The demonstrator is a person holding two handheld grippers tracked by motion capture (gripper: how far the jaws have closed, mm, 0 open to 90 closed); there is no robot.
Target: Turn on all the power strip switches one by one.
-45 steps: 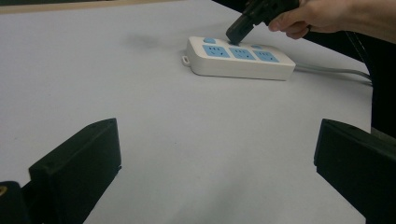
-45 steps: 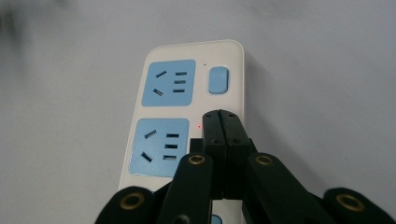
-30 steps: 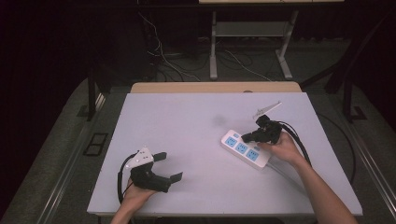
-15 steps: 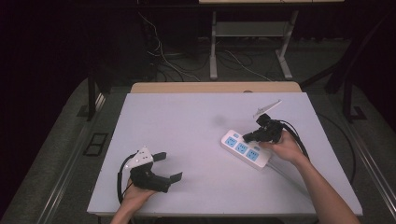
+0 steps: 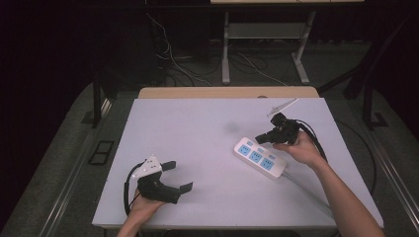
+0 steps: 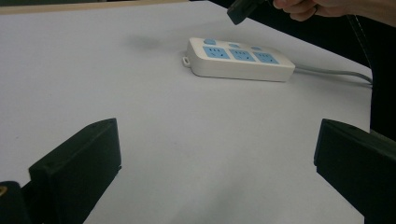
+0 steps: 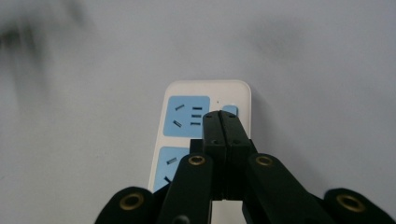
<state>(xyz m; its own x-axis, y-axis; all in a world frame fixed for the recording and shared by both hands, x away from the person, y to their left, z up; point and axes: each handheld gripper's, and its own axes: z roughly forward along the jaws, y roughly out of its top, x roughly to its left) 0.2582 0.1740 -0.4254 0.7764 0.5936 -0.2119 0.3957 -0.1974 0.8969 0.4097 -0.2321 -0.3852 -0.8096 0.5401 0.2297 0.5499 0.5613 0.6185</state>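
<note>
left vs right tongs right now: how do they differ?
Left tongs stand wide open with nothing between them; right tongs are shut, jaws pressed together, empty. Left sits low at the near edge of the white table, far from the white power strip with blue sockets; right hangs just over that strip's end with the blue buttons. Both are black and hand-held.

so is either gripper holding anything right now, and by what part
Nothing is held. The right gripper has its jaws shut on each other above the power strip, near its button end. The left gripper is open over bare table.
</note>
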